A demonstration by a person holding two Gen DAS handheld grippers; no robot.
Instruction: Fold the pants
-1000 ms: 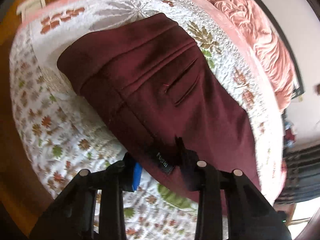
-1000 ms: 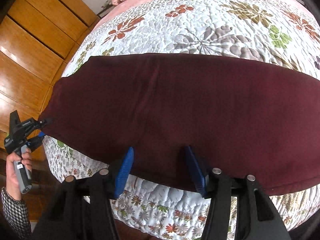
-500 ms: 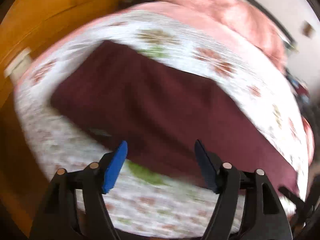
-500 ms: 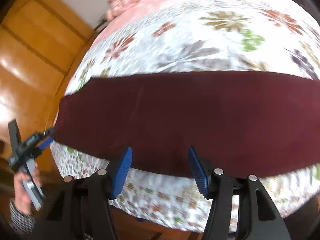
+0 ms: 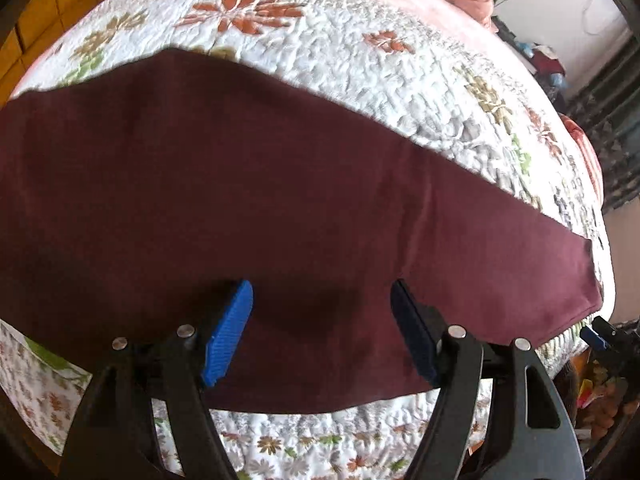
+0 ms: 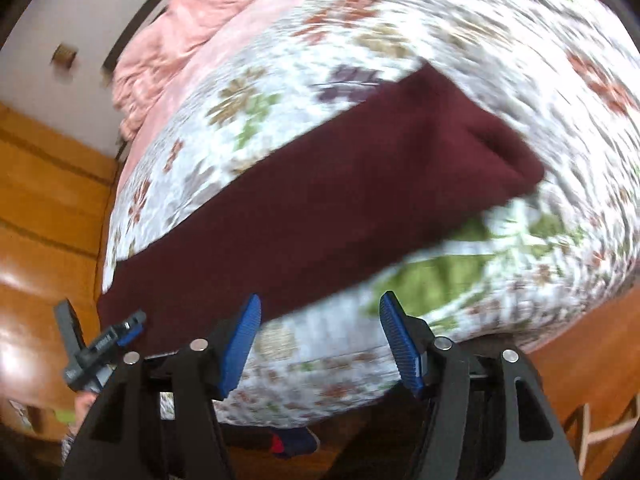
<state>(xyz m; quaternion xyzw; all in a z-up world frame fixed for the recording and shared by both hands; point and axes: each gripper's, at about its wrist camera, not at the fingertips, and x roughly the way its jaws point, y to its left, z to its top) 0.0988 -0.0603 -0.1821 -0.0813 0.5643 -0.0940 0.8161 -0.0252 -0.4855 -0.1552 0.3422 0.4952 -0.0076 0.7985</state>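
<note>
- Bed fills both views, under a white quilt printed with red, green and tan leaves.
- Pink blanket bunched at the far end of the bed, beside a pale wall.
- Wooden panels along one side of the bed; wooden floor at its near edge.
- Pants, dark maroon, lie flat on the quilt as one long band, legs laid together, running along the near edge of the bed.
- One end of the pants shows in the left view at far right, close to the quilt's corner; the other end, thicker and folded, shows in the right view at upper right, blurred.
- Left gripper hangs over the near half of the pants, blue pads wide apart, nothing between them; jaws have just been opening, cloth let go.
- Right gripper hangs over the quilt's near edge, just off the pants' hem, blue pads well apart and clamping nothing; jaws have just been opening a little further.
- Seen from the right view, the left gripper sits at lower left, near the pants' end, with part of a hand below it, blurred.
- Tip of the right gripper peeks in at the far right of the left view, just past the pants' end.
- Small dark item with a red patch on the floor under the bed's edge; too blurred to name.
</note>
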